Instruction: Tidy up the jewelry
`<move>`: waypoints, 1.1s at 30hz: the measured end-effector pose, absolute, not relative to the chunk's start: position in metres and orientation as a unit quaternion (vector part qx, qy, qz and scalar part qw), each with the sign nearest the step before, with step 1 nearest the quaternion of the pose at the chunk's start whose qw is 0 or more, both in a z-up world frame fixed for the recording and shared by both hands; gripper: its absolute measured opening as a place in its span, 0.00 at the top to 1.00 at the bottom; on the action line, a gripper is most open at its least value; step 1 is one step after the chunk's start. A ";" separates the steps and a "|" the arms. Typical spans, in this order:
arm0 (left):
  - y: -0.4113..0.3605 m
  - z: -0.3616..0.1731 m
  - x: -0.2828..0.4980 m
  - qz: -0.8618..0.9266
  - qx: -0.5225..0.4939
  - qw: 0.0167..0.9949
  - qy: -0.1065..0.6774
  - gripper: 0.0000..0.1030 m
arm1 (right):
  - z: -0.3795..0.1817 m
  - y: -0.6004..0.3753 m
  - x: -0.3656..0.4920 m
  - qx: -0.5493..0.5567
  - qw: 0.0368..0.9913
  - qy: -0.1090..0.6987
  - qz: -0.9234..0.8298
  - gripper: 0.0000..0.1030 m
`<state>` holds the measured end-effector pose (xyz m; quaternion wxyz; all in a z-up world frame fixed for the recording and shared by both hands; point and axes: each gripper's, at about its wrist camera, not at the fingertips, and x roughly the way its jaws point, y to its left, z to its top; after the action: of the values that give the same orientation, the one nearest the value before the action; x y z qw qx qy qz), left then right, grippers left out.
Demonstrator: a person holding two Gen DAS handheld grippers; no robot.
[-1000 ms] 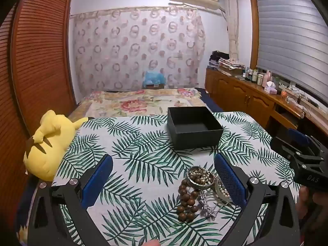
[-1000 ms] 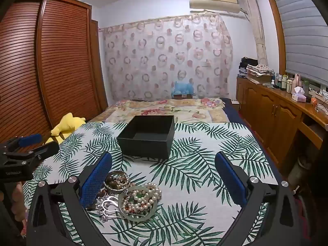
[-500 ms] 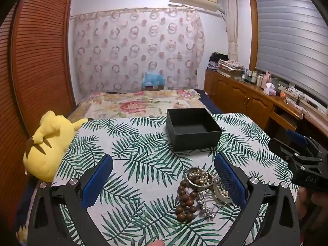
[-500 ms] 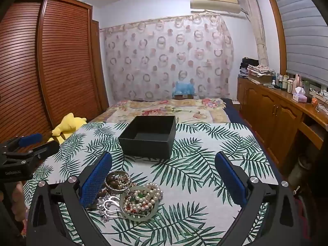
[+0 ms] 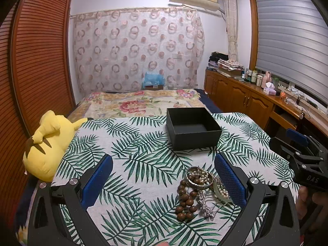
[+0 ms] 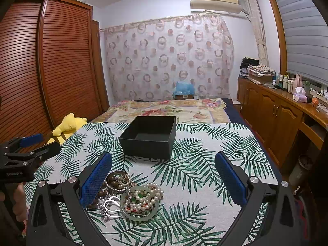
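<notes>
An open black box [image 5: 193,128] stands on the palm-leaf cloth, also in the right wrist view [image 6: 149,136]. A heap of jewelry lies nearer: brown wooden beads [image 5: 185,199], a silver bangle [image 5: 197,178], a pearl strand in a pale green bangle [image 6: 141,202], a silver chain piece [image 6: 109,205]. My left gripper [image 5: 163,182] is open and empty, with the heap by its right finger [image 5: 229,182]. My right gripper [image 6: 163,181] is open and empty, with the heap by its left finger [image 6: 96,179].
A yellow plush toy [image 5: 48,143] lies at the cloth's left edge. A floral bedspread [image 5: 143,102] lies beyond the box. A wooden wardrobe [image 6: 41,65] is on the left, a wooden sideboard [image 6: 287,114] with bottles on the right.
Both views have drifted slightly. The box and jewelry sit a little lower in the frames. Both grippers stay open.
</notes>
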<state>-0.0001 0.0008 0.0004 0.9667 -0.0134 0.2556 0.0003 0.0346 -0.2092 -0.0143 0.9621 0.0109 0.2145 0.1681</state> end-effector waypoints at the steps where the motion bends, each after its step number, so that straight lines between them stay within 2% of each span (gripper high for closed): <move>1: 0.001 0.000 0.000 0.001 -0.013 0.967 0.255 0.07 | -0.014 -0.209 0.035 0.011 0.962 0.214 0.168 0.02; 33: -0.002 0.003 -0.001 0.000 -0.013 0.967 0.255 0.07 | -0.011 -0.209 0.034 0.012 0.963 0.213 0.167 0.02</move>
<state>-0.0008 -0.0025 0.0031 0.9668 -0.0128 0.2553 0.0004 0.0344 -0.2087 -0.0109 0.9626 0.0118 0.2129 0.1671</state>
